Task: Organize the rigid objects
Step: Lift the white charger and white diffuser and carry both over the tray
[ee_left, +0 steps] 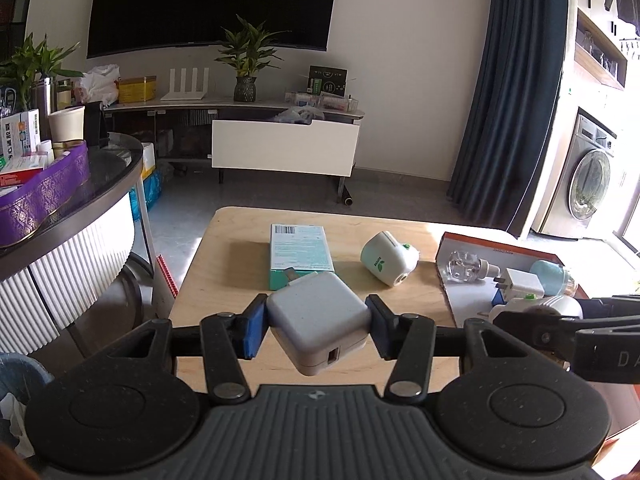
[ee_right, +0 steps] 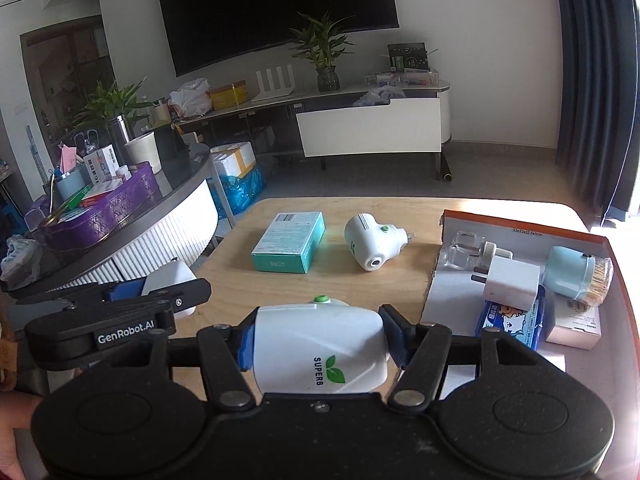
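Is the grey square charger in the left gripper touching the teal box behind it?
Cannot tell. In the left wrist view the grey square charger overlaps the teal box; the right wrist view hides most of it behind the left gripper.

From my seat, everything hangs off the tray (ee_right: 520,227) on the table (ee_right: 224,280): left of it lies a vaporizer (ee_right: 370,246), farther left a box (ee_right: 289,247). In the tray lie a bottle (ee_right: 476,249), a plug (ee_right: 510,283) and a jar (ee_right: 580,276).
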Tool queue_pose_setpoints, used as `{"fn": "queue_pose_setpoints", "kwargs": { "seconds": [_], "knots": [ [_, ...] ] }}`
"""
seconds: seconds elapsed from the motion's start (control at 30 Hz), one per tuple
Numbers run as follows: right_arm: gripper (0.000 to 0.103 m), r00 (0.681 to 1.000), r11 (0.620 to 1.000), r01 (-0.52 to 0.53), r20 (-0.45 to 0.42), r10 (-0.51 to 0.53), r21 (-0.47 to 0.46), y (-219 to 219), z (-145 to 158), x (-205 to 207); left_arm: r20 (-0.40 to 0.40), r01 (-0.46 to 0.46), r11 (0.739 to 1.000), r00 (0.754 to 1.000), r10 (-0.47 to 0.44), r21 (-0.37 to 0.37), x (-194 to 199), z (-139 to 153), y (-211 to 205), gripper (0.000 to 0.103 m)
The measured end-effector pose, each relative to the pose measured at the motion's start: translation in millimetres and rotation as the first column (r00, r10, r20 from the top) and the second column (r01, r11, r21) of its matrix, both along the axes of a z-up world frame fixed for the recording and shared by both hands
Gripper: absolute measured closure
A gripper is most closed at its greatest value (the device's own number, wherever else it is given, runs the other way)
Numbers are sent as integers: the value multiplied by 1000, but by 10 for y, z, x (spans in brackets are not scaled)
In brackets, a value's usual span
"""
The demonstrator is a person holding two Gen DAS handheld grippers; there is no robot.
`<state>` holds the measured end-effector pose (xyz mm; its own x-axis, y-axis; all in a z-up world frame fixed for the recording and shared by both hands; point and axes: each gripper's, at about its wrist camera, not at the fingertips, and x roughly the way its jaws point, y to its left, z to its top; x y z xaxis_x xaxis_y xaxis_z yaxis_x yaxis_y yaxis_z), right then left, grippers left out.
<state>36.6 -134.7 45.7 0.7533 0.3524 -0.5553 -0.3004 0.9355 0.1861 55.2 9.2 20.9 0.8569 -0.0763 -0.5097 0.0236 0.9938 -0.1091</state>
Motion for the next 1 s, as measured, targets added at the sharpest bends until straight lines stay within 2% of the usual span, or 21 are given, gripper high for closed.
{"fn": "queue_pose_setpoints", "kwargs": {
  "seconds": [0.27, 0.47, 1.0],
  "knots": [
    [30, 998, 999, 45, 44, -46, 24, -279, 98, -259, -3, 6, 1000, 1000, -6, -4, -164, 92, -227, 51],
    [30, 996, 997, 66, 51, -68, 39, -421, 72, -410, -1, 36, 999, 999, -36, -26, -247, 135, -353, 51],
    [30, 982, 988, 142, 118, -149, 63, -758, 219, -764, 40, 111, 994, 993, -109, -24, -395, 268, -659, 51]
  ]
}}
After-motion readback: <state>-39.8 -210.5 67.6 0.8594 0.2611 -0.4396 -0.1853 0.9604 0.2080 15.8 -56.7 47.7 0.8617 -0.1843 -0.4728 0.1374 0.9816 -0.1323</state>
